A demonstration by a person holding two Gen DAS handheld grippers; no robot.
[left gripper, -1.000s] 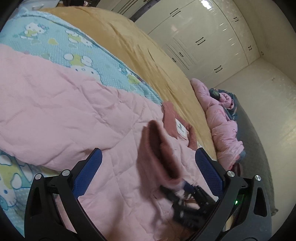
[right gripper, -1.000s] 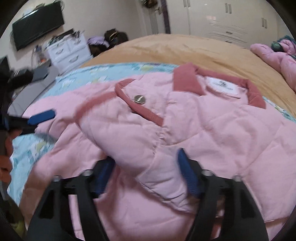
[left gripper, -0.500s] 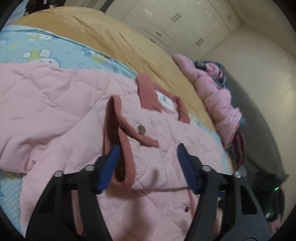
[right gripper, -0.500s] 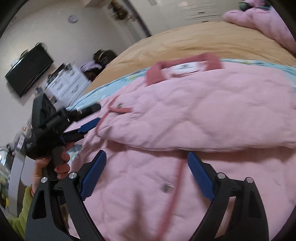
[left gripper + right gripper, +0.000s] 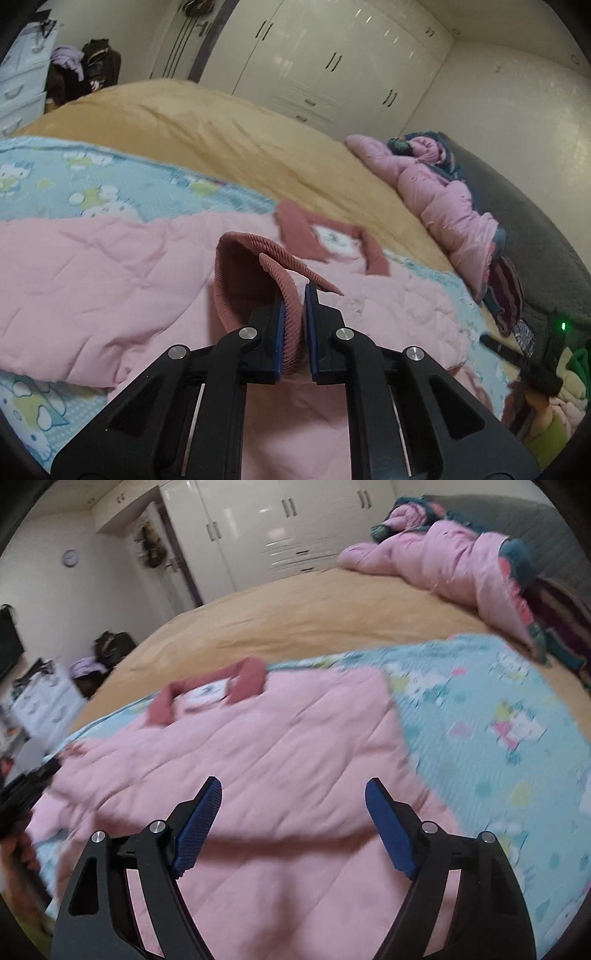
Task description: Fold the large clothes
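Right now, low in the left wrist view, the left gripper (image 5: 293,321) has just clamped its blue-padded jaws tight on the dusty-rose ribbed corduroy cuff (image 5: 255,277) of the pale pink quilted jacket (image 5: 110,280), and that is the risk: the bite is on a thin doubled band of ribbing only, so a hard pull could slide the cuff out between the pads, or drag the whole padded sleeve off line and skew the fold. In the right wrist view the right gripper (image 5: 295,830) hangs low in the frame with its jaws standing wide apart and nothing between them, having just narrowed a little, over the jacket's puffy body; the picture is smeared with motion, so a snatch at the soft quilting from here could take a bulky handful instead of a clean edge. The jacket lies spread across the middle of the frame on the light blue cartoon-print quilt (image 5: 498,720), slack, stitched in diamonds, its rose collar (image 5: 210,686) with a white label farther up. Beyond, the smooth tan bedspread (image 5: 314,609) runs back to a heap of pink padded clothes (image 5: 443,565) at upper right, then the glossy white wardrobe doors (image 5: 277,524).
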